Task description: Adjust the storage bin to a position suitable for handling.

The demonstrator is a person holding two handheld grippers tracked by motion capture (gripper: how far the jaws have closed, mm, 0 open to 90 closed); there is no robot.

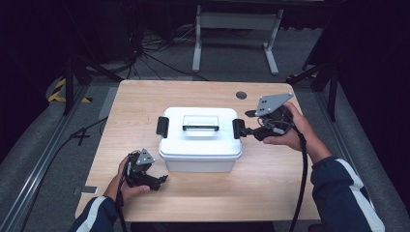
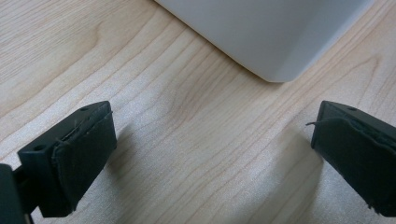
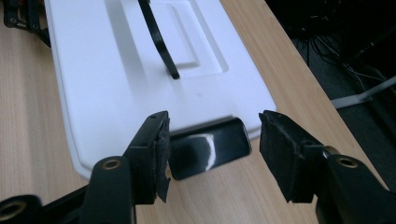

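Sitting mid-table [image 1: 270, 193]: white lidded box [image 1: 200, 145], black handle [image 1: 200, 127] flat across lid, black latch [image 1: 162, 126] on left end, another black latch [image 1: 238, 128] on right end. Right gripper [image 1: 249, 123] held level at box's right end, jaws spread either side of right latch, one pad touching or nearly touching it, other pad apart; not clamped. Left gripper [image 1: 163, 180] low over bare wood near box's near-left corner, jaws wide apart, holding nothing, box corner just beyond them. Dark sleeves with white stripe at near edge.
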